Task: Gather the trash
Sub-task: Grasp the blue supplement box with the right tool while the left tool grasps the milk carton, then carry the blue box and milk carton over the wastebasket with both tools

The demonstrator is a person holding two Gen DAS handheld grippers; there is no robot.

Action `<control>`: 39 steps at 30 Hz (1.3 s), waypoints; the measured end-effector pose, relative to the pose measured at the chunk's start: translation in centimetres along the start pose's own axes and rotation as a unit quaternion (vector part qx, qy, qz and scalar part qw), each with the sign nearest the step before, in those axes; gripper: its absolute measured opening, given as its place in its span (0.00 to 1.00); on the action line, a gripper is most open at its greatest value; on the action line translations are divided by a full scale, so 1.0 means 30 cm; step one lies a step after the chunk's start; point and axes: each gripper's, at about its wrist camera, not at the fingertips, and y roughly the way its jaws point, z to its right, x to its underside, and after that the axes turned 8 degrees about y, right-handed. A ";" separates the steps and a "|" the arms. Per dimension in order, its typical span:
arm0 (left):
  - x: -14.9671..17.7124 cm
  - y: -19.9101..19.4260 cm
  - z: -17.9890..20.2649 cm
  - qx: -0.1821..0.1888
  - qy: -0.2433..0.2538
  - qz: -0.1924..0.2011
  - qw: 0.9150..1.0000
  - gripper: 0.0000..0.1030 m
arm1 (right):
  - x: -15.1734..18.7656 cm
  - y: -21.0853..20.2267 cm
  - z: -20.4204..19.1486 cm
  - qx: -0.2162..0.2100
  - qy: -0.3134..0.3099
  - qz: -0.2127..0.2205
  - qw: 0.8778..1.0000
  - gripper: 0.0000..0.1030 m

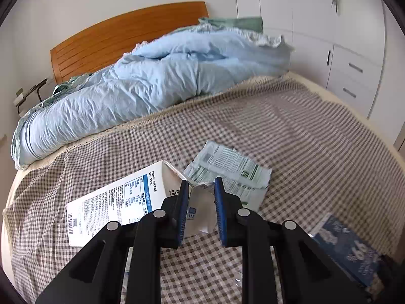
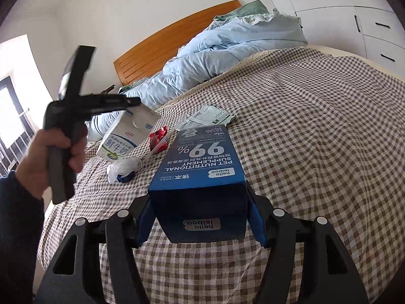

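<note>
Left gripper (image 1: pixel 201 202) pinches our milk carton's (image 1: pixel 121 200) folded top above the checked bedspread (image 1: pixel 303 139) while our right gripper (image 2: pixel 200 228) clamps the blue supplement box (image 2: pixel 200 167).

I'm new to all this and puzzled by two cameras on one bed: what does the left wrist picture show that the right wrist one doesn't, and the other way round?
Only the left wrist view shows the left claw closing around the milk carton's folded top. Only the right wrist view shows the right claw gripping the blue box, a red wrapper, a crumpled white wad and the person's hand. Both show the carton, the blue box, the torn leaflet, the checked bedspread and the blue quilt.
</note>
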 end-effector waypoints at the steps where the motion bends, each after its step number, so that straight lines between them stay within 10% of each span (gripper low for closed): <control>1: -0.017 -0.068 -0.015 0.008 -0.009 0.021 1.000 0.18 | -0.002 -0.003 0.004 0.001 0.000 0.002 1.000 0.59; 11: -0.007 -0.614 0.140 0.144 -0.024 0.125 0.981 0.17 | 0.006 -0.225 -0.006 0.005 0.009 0.074 0.997 0.59; 15: 0.038 -0.764 0.254 0.178 0.007 0.156 0.972 0.02 | 0.022 -0.400 0.052 0.043 -0.001 0.094 0.995 0.59; 28: 0.202 -0.748 0.501 0.237 0.030 0.126 0.963 0.00 | 0.112 -0.639 0.278 0.113 0.012 0.082 0.990 0.59; 39: 0.228 -0.852 0.787 0.328 0.071 0.151 0.930 0.00 | 0.346 -0.970 0.553 0.243 0.041 0.062 0.967 0.59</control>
